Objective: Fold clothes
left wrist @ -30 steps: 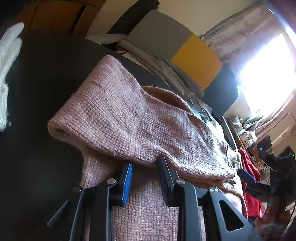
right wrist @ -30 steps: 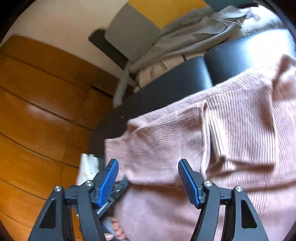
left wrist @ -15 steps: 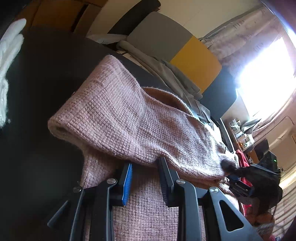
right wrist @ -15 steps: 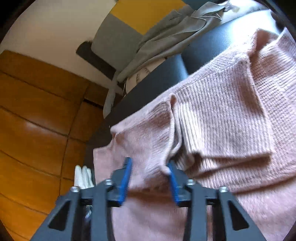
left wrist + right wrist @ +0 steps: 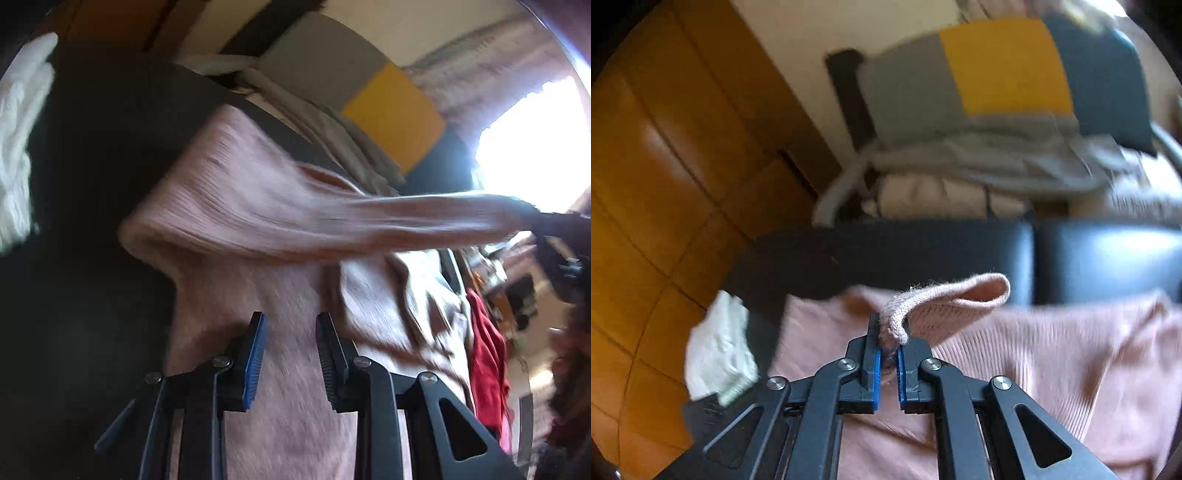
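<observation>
A pink knit sweater [image 5: 295, 406] lies on a black leather surface [image 5: 92, 184]. My left gripper [image 5: 290, 332] is open, its fingers low over the sweater's body with only flat fabric showing between them. One sleeve [image 5: 332, 218] is stretched out to the right, off the body, and blurred. Its cuff is held by my right gripper [image 5: 550, 221] at the right edge of the left wrist view. In the right wrist view my right gripper [image 5: 888, 328] is shut on the sleeve cuff [image 5: 945, 299], which curls up above the sweater body [image 5: 1052, 350].
A white cloth [image 5: 18, 147] [image 5: 716, 350] lies at the left edge of the black surface. Grey clothes [image 5: 979, 158] are piled at the back against a grey and yellow cushion [image 5: 960, 74]. A red garment [image 5: 487, 362] hangs at the right. Wooden panels [image 5: 646, 184] stand at the left.
My right gripper came down from open onto the sleeve cuff, shut on it, and has pulled the sleeve up and out to the right. The left gripper has stayed in place, open.
</observation>
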Tool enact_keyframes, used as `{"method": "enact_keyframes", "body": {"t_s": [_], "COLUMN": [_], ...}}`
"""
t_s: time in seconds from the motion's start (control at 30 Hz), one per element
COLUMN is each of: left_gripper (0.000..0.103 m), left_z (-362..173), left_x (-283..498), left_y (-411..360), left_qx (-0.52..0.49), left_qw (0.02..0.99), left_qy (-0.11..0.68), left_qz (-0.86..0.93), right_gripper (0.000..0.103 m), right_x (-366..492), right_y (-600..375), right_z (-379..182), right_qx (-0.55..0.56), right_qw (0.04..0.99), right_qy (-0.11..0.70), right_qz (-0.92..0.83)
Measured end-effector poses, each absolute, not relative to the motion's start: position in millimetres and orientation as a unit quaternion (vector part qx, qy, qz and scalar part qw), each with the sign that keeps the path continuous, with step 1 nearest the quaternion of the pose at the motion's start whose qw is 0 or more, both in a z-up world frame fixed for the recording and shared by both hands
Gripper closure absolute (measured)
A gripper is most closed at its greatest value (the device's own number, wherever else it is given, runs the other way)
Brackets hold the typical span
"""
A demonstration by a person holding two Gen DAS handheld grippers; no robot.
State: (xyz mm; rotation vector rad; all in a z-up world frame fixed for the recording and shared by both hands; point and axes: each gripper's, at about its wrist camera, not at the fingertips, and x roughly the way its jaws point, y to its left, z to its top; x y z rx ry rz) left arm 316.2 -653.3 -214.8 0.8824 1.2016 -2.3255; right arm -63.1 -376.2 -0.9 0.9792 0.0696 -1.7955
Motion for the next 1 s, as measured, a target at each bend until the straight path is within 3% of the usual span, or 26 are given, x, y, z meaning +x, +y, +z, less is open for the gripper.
{"method": "enact_keyframes", "body": {"t_s": [0.23, 0.4, 0.67, 0.93, 1.0], "left_gripper": [0.076, 0.076, 0.076, 0.075, 0.075], "left_z": [-219, -219, -215, -209, -207], "left_x": [309, 306, 306, 308, 308], "left_y": [-660, -646, -638, -621, -613], "left_qx": [0.312, 0.317, 0.33, 0.348, 0.359], "left_qw": [0.214, 0.224, 0.213, 0.186, 0.174], "left_qy": [0.421, 0.38, 0.363, 0.341, 0.326], "left_qz": [-0.824, -0.839, -0.845, -0.853, -0.857], "right_gripper": [0.096, 0.096, 0.096, 0.095, 0.095], "right_x": [-82, -123, -152, -139, -132], "right_y": [-341, -278, -207, -191, -187], "right_z": [57, 16, -118, -129, -113], "right_qx": [0.348, 0.394, 0.51, 0.49, 0.461], "right_qw": [0.506, 0.445, 0.374, 0.386, 0.389], "right_qy": [0.034, -0.006, -0.077, -0.107, -0.085], "right_qz": [-0.788, -0.804, -0.771, -0.774, -0.793]}}
